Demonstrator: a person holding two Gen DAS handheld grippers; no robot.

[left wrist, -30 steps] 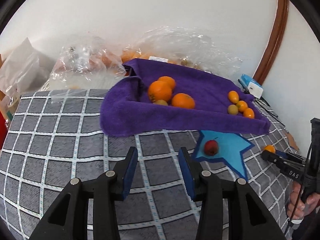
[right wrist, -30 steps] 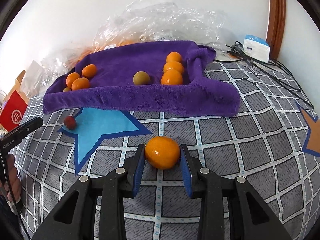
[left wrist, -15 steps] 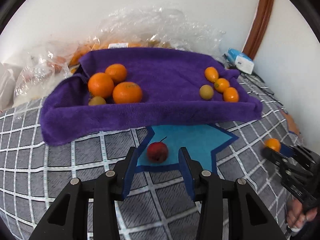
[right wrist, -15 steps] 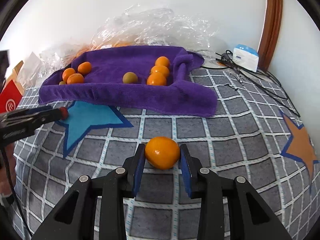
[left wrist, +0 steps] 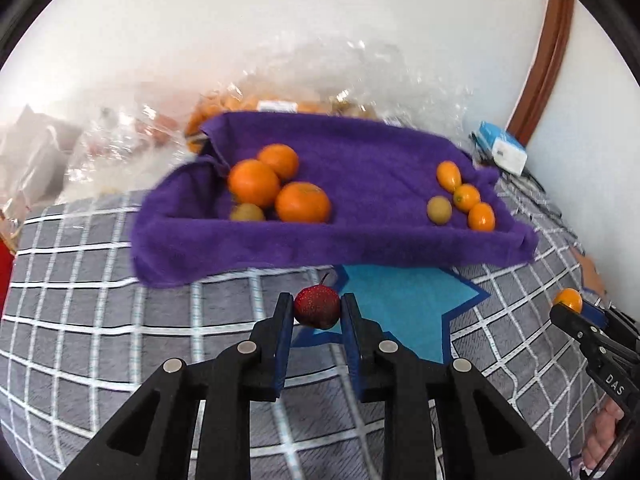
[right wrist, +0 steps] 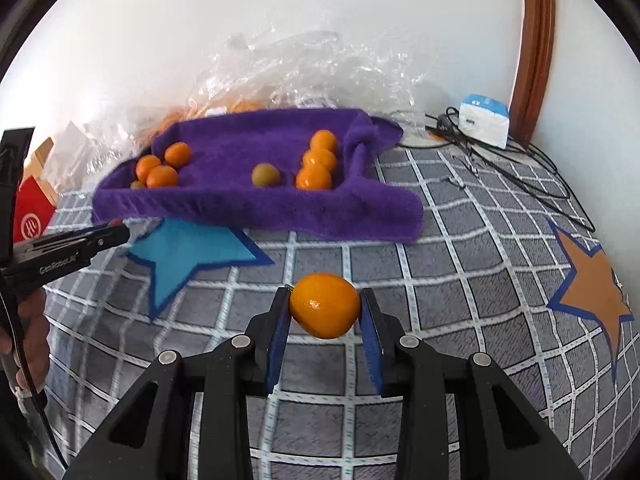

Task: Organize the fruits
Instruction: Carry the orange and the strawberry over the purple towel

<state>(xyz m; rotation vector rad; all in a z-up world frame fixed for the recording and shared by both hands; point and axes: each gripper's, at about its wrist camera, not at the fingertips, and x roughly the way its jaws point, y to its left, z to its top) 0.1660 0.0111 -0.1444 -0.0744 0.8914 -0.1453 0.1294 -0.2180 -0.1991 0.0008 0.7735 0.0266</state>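
Change since 0.5 s ago: the left gripper point(left wrist: 317, 316) has advanced and narrowed, so its 2 blue pads now sit against both flanks of the small red fruit point(left wrist: 317, 306), which then lay loose between widely spread fingers; the right gripper point(right wrist: 325, 312) is unchanged, with the orange kumquat-like fruit point(right wrist: 325, 310) between its pads, the left pad touching and the right pad at most grazing. Location, red fruit: at the near tip of the blue star patch point(left wrist: 404, 304) on the grey checked cover point(left wrist: 100, 312), just in front of the purple towel point(left wrist: 360, 168); whether it has left the cover cannot be told. Location, orange fruit: clear above the checked cover, well short of the towel. Towel contents: 1 cluster of 3 large oranges point(left wrist: 280, 188) with 1 greenish fruit point(left wrist: 247, 213) at the left; 1 cluster of 3 small orange fruits point(left wrist: 466, 197) with 1 greenish fruit point(left wrist: 439, 210) at the right. Behind the towel: clear plastic bags point(left wrist: 304, 80). Step in hand, by judgement: both fruits gripped, awaiting carriage to the towel. Next move calls for: lifting the red fruit clear of the towel's raised front fold, then setting each fruit down among its like, the orange one probably with the small cluster. The red fruit matches neither group, so it likely needs a bare patch of its own.
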